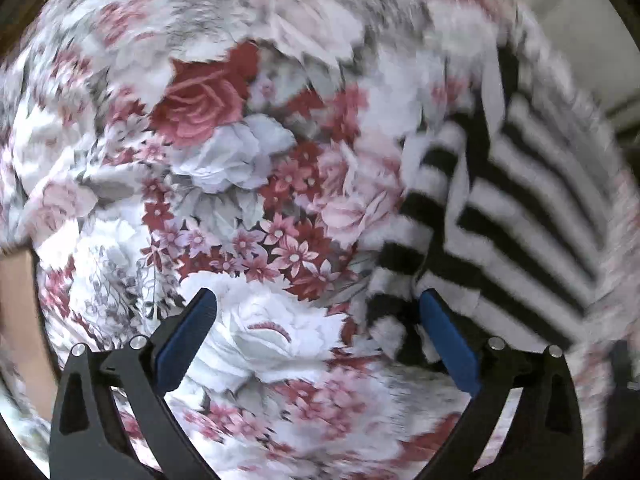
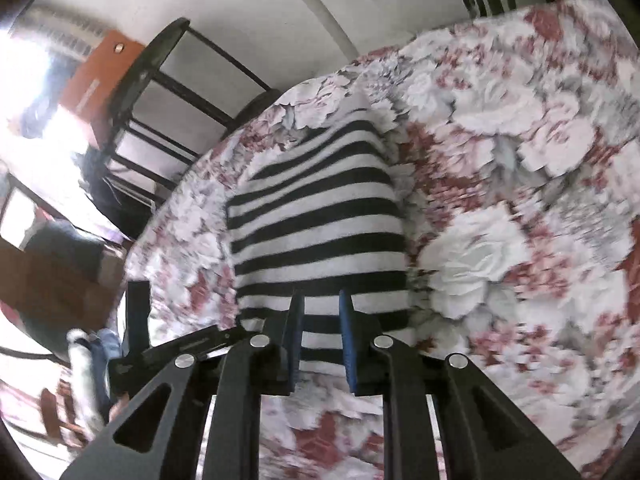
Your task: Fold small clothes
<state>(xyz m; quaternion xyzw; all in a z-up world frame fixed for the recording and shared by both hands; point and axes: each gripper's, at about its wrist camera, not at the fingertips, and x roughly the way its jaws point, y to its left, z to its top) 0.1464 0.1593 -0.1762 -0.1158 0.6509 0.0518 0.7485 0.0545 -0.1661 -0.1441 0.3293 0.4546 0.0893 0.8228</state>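
Spreading wide over the floral bedspread (image 1: 224, 160), the left gripper (image 1: 318, 308) holds nothing, its right finger just beside the striped garment (image 1: 500, 200). Right of it, the garment's edge is pinched by the right gripper (image 2: 322, 316). If that thin pinch slips, the fold could collapse.

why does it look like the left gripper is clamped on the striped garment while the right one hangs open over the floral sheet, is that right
Sides are swapped. The right wrist view shows the right gripper shut on the striped garment; the left wrist view shows the left gripper open over the floral sheet.
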